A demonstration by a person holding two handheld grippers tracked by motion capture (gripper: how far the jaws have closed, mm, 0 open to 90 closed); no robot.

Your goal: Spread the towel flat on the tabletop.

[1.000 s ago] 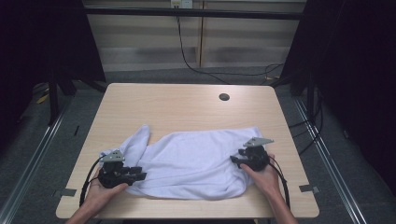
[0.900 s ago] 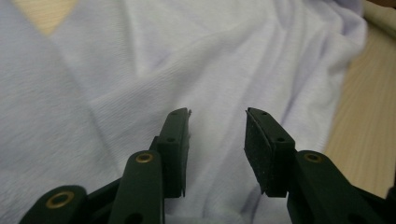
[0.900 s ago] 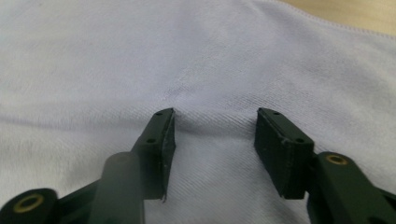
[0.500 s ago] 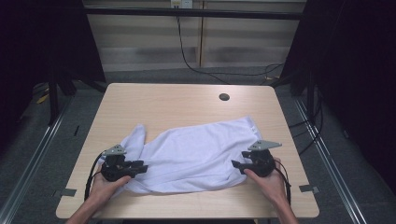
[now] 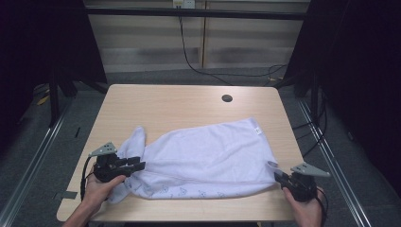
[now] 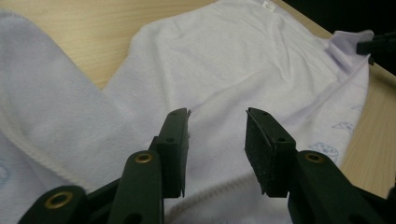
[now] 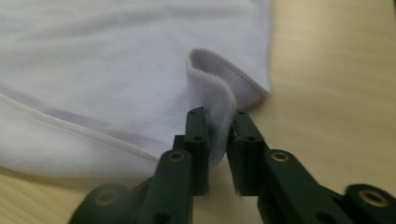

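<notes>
A white cloth with a stitched hem and small blue prints lies spread across the near half of the wooden table. My left gripper rests at the cloth's left end. In the left gripper view it stands open just above the cloth, with nothing pinched. At the cloth's near right corner, by the table's front edge, my right gripper is shut. In the right gripper view its jaws pinch a raised fold of the cloth at the hem.
A small dark round hole sits in the tabletop at the back right. Bare wood runs behind the cloth. Dark floor, metal rails and a hanging cable surround the table. The other gripper shows far off in the left gripper view.
My right gripper has moved right and toward the front edge with the cloth's corner, drawing the cloth out wider. The left gripper has barely moved.
</notes>
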